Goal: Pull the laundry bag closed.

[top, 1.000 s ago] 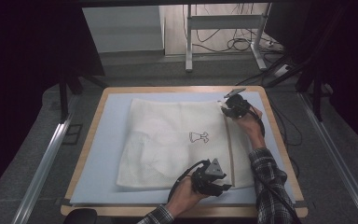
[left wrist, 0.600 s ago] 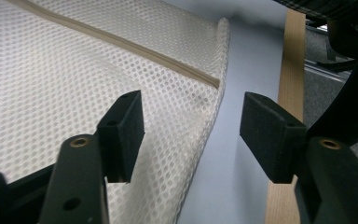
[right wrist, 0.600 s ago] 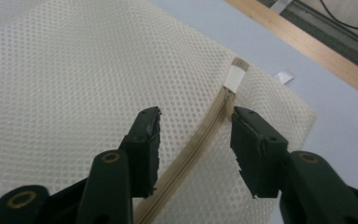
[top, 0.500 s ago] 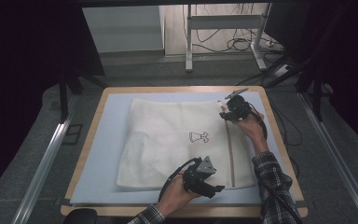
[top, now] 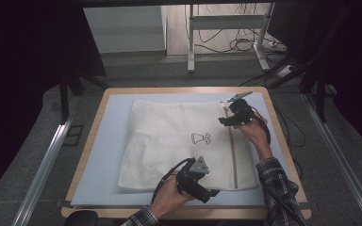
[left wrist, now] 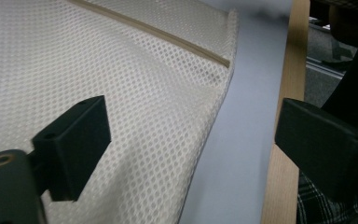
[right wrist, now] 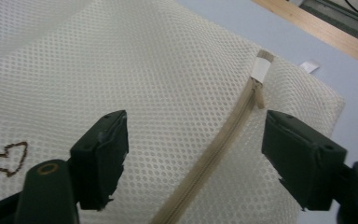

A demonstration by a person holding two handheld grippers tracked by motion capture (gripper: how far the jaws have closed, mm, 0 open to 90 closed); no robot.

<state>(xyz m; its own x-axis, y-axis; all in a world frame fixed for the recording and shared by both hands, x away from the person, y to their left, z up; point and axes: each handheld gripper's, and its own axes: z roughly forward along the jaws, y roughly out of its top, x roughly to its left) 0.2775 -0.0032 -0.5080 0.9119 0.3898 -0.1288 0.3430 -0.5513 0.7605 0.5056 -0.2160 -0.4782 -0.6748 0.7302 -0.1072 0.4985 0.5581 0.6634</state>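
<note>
A cream mesh laundry bag (top: 169,141) lies flat on the pale blue mat (top: 108,141). A small brown emblem (top: 201,138) is printed on it, and a beige zipper (top: 232,150) runs along its right side. My left gripper (top: 207,190) is open over the bag's near right corner (left wrist: 214,98). My right gripper (top: 227,120) is open just above the far end of the zipper (right wrist: 223,135), whose pull tab (right wrist: 260,70) with a white label lies between the jaws.
The mat sits on a wooden board (top: 283,141) with a raised edge (left wrist: 286,116). Grey floor, metal rails (top: 42,165) and a desk frame with cables (top: 226,42) surround the table. A small white tag (right wrist: 310,66) lies on the mat beyond the bag's corner.
My left gripper has slid left and nearer along the bag's near edge. My right gripper has shifted slightly left over the far end of the zipper.
</note>
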